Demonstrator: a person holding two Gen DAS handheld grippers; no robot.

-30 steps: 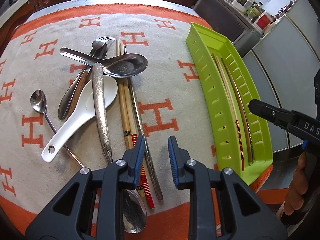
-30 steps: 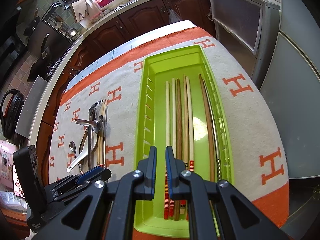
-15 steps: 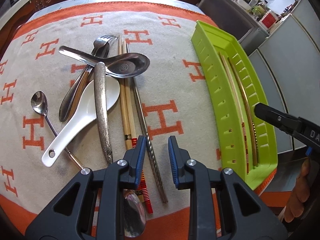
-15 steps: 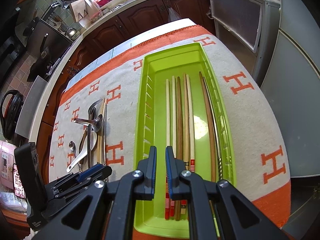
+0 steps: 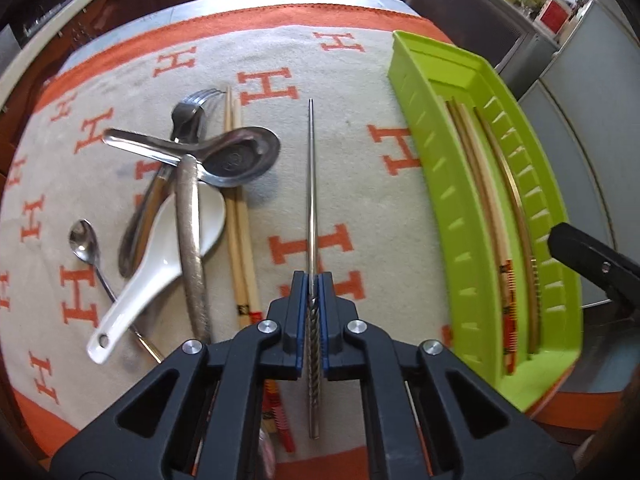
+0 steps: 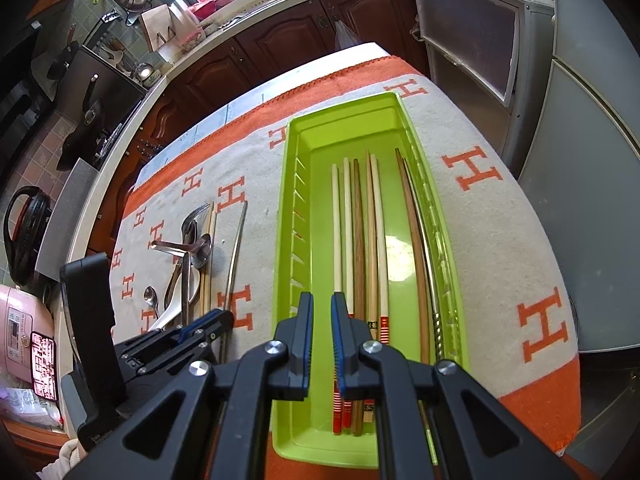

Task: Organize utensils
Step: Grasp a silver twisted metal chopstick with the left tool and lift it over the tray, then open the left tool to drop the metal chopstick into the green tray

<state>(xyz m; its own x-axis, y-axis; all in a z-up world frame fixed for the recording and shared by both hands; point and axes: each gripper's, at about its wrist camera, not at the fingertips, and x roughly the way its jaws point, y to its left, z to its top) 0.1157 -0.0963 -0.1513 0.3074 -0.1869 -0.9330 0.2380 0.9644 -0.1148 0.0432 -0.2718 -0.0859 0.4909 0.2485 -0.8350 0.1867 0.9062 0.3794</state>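
Observation:
My left gripper (image 5: 312,280) is shut on a metal chopstick (image 5: 311,184) and holds it by its twisted end, lifted off the cloth and pointing away. To its left lies a pile: a steel ladle-spoon (image 5: 236,156), a white ceramic spoon (image 5: 160,272), a fork (image 5: 192,108), a small teaspoon (image 5: 84,240), a textured metal handle (image 5: 192,240) and two wooden chopsticks (image 5: 240,240). The green tray (image 6: 298,216) holds several chopsticks (image 6: 360,240). My right gripper (image 6: 320,312) hovers over the tray's near end, its jaws a narrow gap apart and empty.
The orange and cream towel (image 5: 352,128) covers the table. The tray (image 5: 440,184) sits at its right edge, with cabinets (image 6: 592,184) beyond. The left gripper's body (image 6: 172,344) shows at lower left in the right wrist view. A kitchen counter (image 6: 224,20) runs behind.
My left gripper has closed on the metal chopstick and lifted it away from the pile, toward the right. The right gripper has stayed over the tray.

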